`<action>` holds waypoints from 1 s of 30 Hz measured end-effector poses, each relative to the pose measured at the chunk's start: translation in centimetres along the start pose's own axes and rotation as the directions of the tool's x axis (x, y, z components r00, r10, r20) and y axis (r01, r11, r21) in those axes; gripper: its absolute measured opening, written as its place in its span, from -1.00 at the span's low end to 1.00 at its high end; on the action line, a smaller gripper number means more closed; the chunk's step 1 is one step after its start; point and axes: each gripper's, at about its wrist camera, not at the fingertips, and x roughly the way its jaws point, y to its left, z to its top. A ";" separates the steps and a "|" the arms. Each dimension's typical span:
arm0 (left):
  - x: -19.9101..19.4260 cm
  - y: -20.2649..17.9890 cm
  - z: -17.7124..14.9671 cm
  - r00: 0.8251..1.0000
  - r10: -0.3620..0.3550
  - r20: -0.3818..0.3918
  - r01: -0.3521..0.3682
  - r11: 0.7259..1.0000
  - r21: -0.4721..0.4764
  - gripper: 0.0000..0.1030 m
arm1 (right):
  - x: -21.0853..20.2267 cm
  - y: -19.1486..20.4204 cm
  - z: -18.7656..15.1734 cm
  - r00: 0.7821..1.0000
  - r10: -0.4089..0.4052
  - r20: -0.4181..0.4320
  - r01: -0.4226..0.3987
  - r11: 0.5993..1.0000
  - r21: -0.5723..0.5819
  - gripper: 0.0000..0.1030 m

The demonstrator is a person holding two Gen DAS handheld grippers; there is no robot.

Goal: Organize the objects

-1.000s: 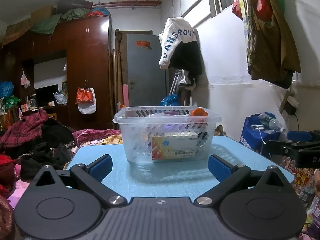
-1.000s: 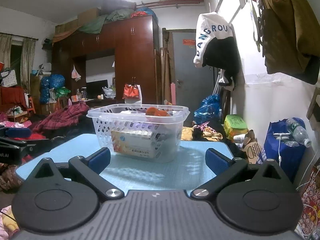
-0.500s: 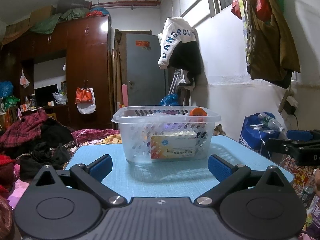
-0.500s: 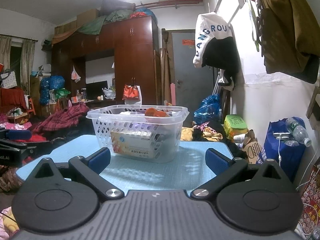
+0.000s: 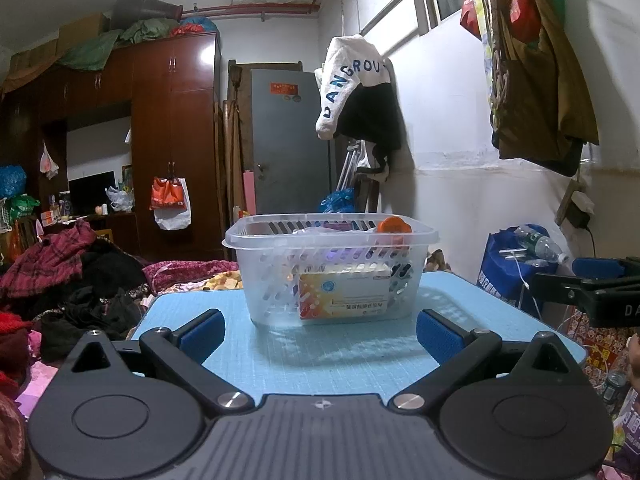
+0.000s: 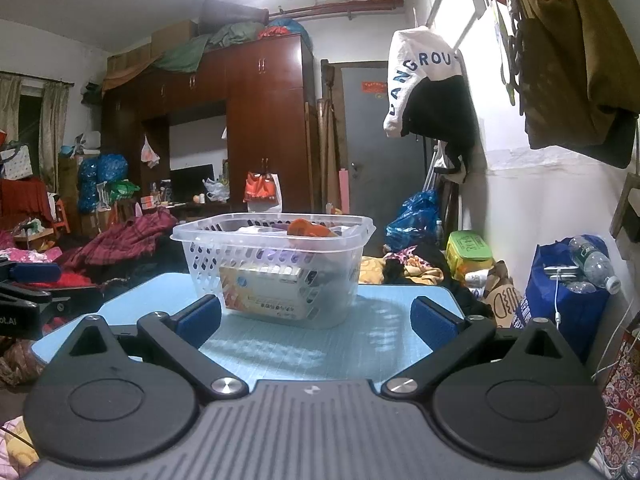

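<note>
Here we hold the left gripper (image 5: 320,330) low at the near edge of the mat (image 5: 340,356), its pads spread wide with nothing between them. The basket (image 5: 330,272) sits mid-mat, well ahead of both tools, already holding a box (image 5: 344,294) pressed against its front wall and an orange cap (image 5: 395,225) near the rim. Our right gripper (image 6: 316,316) is likewise wide open and empty, angled at the basket from the other side. We see no loose items left on the mat, so the sorting looks nearly done. The risk we judge: the basket is light and thin-walled, so a nudge from either tool could slide it across the smooth mat or tip it toward the far edge.
</note>
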 end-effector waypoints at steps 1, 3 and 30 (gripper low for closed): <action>0.0 0.0 0.0 1.000 0.001 0.000 -0.001 1.000 0.000 0.99 | 0.0 0.0 0.0 1.000 0.000 0.000 0.000 1.000 0.000 1.00; 0.0 0.1 0.1 1.000 0.000 -0.002 0.000 1.000 0.000 0.99 | 0.0 0.0 0.0 1.000 0.000 -0.001 0.000 1.000 0.000 1.00; -0.2 0.0 0.0 1.000 -0.011 -0.010 0.011 1.000 0.004 0.99 | 0.0 0.1 0.0 1.000 0.009 0.000 -0.009 1.000 0.002 1.00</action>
